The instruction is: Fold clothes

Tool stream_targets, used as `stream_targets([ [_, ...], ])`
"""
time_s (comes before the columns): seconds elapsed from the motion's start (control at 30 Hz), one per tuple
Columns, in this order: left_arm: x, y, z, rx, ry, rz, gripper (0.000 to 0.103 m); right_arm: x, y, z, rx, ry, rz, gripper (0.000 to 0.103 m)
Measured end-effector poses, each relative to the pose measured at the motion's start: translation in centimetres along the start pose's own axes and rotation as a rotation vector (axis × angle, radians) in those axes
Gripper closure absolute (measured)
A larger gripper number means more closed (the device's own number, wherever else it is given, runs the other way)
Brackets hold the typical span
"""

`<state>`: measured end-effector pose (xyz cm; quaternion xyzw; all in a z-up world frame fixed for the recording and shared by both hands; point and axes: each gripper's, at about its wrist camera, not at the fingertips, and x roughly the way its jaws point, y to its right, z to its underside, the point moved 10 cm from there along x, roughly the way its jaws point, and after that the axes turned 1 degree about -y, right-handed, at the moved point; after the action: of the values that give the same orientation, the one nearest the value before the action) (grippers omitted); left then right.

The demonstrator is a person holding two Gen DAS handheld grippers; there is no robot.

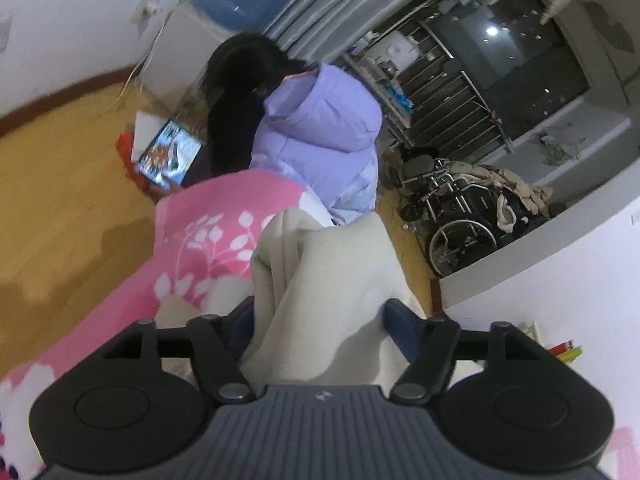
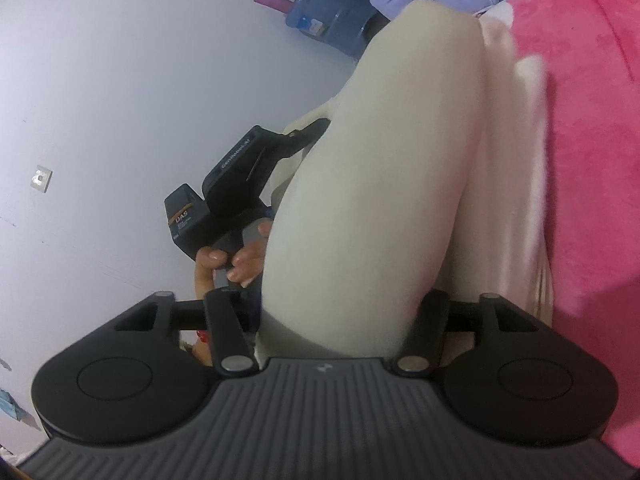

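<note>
We see the left gripper [image 1: 320,316] clenched on a cream garment [image 1: 324,280], whose bunched folds rise up between its blue-lined fingers [image 1: 400,320] and hang over a pink floral blanket [image 1: 208,232]. In the right wrist view, the right gripper [image 2: 340,312] likewise grasps the cream garment [image 2: 368,184], a thick fold of it running from between the fingers up and away, lifted beside the pink blanket [image 2: 592,160]. From that same view we make out the left gripper [image 2: 256,160] off to the left, its tip buried in the cloth, with a hand [image 2: 228,260] wrapped around its handle. Beyond the blanket in the left wrist view, a person in a lilac puffer jacket [image 1: 320,128] sits on the floor [image 1: 60,184] looking at a tablet [image 1: 168,156], and a folded wheelchair [image 1: 460,208] stands by the wall. A blue water jug [image 2: 332,16] stands behind.
</note>
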<state>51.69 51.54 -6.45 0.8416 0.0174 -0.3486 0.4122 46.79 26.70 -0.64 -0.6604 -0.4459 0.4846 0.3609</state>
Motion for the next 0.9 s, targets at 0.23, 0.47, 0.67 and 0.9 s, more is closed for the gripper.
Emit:
stream_targets([
  [0.23,-5.7,-1.5,-1.3,-0.063,0.06,-0.016,0.024,-5.4,1.9,1.2,0.005,0.029,0.049,0.038],
  [0.47,-13.9,-3.4,1.6,-0.028,0.103,-0.025,0.024,-9.5,0.3,1.8,-0.083,0.077,0.134,0.038],
  [0.67,-15.4,-4.4,7.6,0.039,-0.016,-0.047,0.027,-6.9,-3.3,3.6,-0.158,0.024,0.176,0.039],
  [0.9,-13.9,-4.7,11.2,0.114,-0.057,-0.047,0.058,-5.7,-3.5,6.9,-0.282,-0.023,0.301,0.055],
])
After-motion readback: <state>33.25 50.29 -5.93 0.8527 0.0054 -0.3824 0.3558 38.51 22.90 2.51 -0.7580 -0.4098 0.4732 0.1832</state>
